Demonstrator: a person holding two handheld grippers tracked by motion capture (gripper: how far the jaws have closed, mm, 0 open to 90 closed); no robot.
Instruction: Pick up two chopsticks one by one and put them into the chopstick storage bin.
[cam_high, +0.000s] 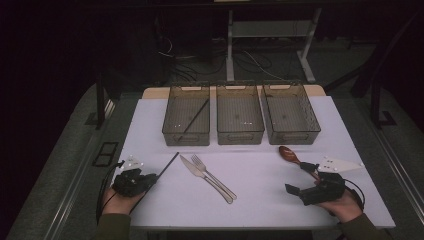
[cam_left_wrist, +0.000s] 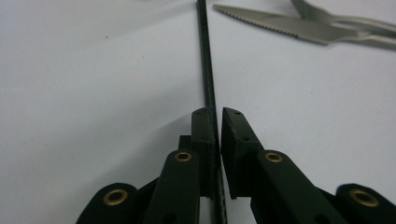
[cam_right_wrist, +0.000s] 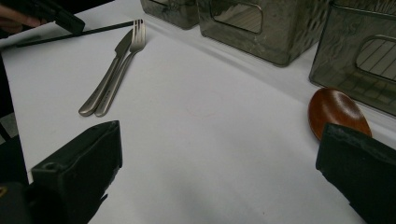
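Our left claw (cam_left_wrist: 217, 140) pinches a chopstick (cam_left_wrist: 206, 60) beside the knife (cam_left_wrist: 280, 25) — right claw (cam_right_wrist: 219, 177) gapes; next, we judge, lift it to the bins (cam_high: 186, 131).

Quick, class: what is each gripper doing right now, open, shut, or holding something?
Left gripper: shut on the black chopstick.
Right gripper: open, holding nothing; the brown spoon lies by one jaw.

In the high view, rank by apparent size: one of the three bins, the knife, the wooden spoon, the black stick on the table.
1. The left bin, clearly largest.
2. The knife, about tied with the black stick; the left gripper hides the stick's near end, so I won't rank them.
3. The wooden spoon, partly hidden by the right gripper.
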